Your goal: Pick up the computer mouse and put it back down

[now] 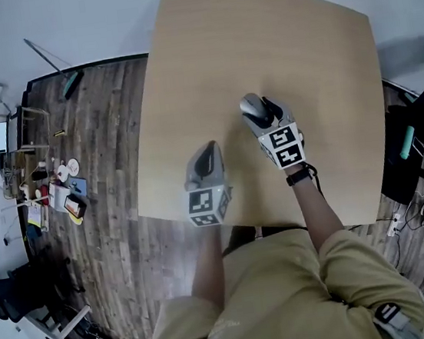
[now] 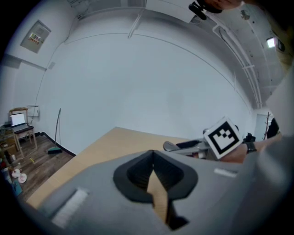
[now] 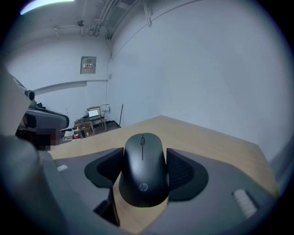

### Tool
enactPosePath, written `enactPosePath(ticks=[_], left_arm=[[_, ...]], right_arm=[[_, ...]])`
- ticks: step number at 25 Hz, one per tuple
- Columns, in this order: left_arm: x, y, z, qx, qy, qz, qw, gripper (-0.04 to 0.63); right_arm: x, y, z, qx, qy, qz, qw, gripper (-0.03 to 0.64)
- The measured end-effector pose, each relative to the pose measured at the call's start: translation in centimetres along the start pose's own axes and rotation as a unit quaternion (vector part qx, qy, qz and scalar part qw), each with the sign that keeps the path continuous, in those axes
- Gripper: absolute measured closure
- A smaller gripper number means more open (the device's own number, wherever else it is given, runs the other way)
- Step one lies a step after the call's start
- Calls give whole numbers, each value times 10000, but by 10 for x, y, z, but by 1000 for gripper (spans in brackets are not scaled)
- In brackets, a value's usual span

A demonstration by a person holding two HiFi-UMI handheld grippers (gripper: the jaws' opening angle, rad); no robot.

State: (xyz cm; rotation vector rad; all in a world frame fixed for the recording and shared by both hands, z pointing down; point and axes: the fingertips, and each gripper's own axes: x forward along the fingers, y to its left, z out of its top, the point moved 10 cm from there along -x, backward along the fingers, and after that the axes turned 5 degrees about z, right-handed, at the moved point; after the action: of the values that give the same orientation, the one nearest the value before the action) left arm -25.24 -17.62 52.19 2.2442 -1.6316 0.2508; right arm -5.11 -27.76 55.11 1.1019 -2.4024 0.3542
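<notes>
Mouse (image 3: 142, 176) clamped between wide-set right gripper (image 3: 145, 154) jaws.

Computer mouse (image 3: 143, 179) between the jaws of the right hand-held gripper (image 3: 144, 152), apparently above the worktop (image 1: 256, 35), left hand-held gripper (image 1: 206, 155) to its left, nearer the worktop's front edge.

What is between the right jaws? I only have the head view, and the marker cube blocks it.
Observer: The right gripper view shows a black computer mouse; the right gripper has a pad pressed on each side of it.
Operator: Which way does it point?
Observer: Scroll wheel end away from that camera, logo end nearest.
Operator: Is the left gripper holding anything?
Observer: No. The left gripper view shows the left gripper with jaw tips together and nothing between them.
</notes>
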Motion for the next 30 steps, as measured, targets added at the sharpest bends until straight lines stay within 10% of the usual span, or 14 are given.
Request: enactPosePath(ticks=[9,18,30], left_arm=[[-40,-37,61,118,-817,-410,9957,592],[-81,-87,106,529,-1568,-897,9821,592],[-141,-125,100,835,-1639,-1065,9771,594]], right_arm=[[-132,40,49,-42,-1449,-875,9856,318],[-249,78,66,70,-2795,-1976,9396,318],[-327,125,41,141,-3309,-2500,9099,318]])
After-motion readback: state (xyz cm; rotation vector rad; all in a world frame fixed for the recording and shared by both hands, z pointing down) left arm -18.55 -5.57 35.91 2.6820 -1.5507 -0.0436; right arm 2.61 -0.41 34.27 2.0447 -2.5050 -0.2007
